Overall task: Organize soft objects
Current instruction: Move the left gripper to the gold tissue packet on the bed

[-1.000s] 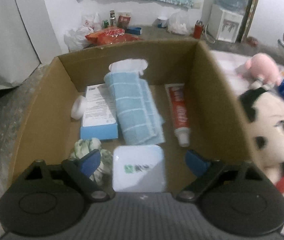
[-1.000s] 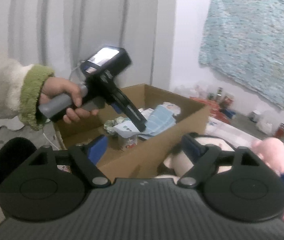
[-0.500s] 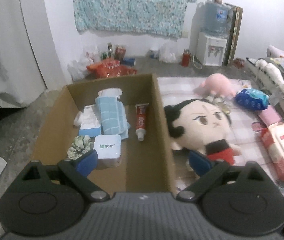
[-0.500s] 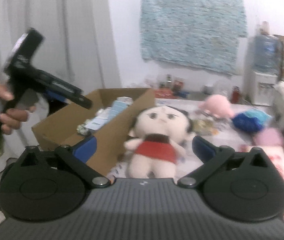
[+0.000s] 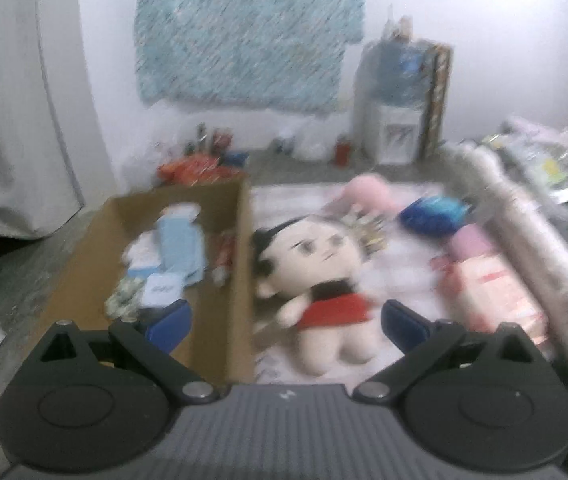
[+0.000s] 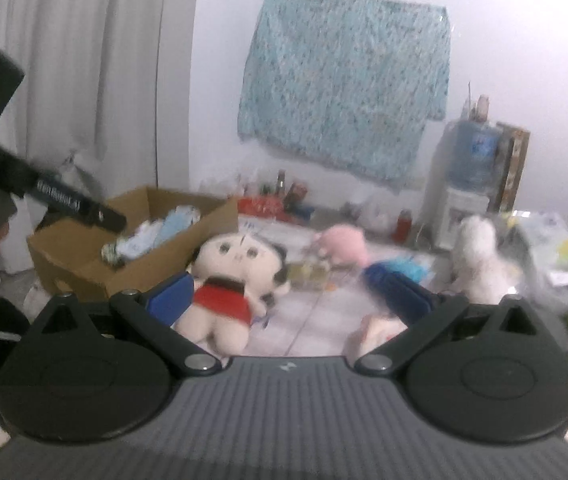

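Both claws — left claw (image 5: 284, 324) and right claw (image 6: 284, 296) — have just spread wide and hold nothing. The plush doll (image 5: 320, 276) lies on the checked mat (image 5: 404, 248), touching the cardboard box (image 5: 243, 280) along the mat's left edge. Probably between items — next, grasp the doll's soft body.

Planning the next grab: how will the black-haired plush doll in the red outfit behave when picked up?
The black-haired plush doll in the red outfit looks stuffed, so it should squash between pads. Its big head probably droops if lifted by the body. Lying flat on the pale checked cloth, it likely won't roll.
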A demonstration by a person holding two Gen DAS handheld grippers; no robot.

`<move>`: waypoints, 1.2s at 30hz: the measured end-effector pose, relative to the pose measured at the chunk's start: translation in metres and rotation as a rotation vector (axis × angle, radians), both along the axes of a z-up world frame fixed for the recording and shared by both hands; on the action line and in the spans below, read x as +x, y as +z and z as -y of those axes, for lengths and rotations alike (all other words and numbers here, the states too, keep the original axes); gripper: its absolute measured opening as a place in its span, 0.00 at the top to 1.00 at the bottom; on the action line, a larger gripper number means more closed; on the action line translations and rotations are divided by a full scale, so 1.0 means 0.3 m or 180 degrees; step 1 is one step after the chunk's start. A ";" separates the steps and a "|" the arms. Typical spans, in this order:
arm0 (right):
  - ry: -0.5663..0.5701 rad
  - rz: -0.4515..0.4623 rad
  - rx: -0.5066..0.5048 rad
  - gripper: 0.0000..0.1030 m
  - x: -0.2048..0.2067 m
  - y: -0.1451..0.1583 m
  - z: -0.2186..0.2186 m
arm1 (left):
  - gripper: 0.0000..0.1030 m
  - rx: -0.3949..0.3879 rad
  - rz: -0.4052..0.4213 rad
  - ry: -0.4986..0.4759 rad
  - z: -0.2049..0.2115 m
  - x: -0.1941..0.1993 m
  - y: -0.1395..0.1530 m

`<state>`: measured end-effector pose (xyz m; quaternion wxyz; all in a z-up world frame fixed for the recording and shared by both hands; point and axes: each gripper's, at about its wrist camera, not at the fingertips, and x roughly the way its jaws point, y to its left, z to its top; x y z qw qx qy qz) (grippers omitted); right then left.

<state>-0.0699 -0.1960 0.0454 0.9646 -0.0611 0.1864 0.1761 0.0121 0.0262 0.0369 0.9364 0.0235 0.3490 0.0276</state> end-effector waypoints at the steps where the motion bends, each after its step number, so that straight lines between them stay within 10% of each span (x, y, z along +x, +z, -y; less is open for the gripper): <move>1: 0.0012 0.0058 0.0054 0.01 -0.003 0.028 0.023 | 0.01 -0.0034 0.0059 -0.0048 0.017 -0.010 0.016; 12: 0.0079 0.0412 0.0774 0.01 0.137 0.270 0.252 | 0.00 -0.0592 0.0406 -0.0622 0.190 0.172 0.186; 19: -0.0198 0.0033 0.1371 0.01 0.419 0.210 0.408 | 0.00 -0.0726 0.0160 -0.0793 0.249 0.528 0.155; 29: -0.0558 -0.1102 0.1525 0.01 0.791 -0.185 0.455 | 0.02 0.0757 -0.0842 -0.1571 0.484 1.011 -0.329; 36: -0.0364 -0.1323 0.1348 0.01 0.860 -0.318 0.389 | 0.13 0.1211 -0.1484 -0.2249 0.525 1.167 -0.586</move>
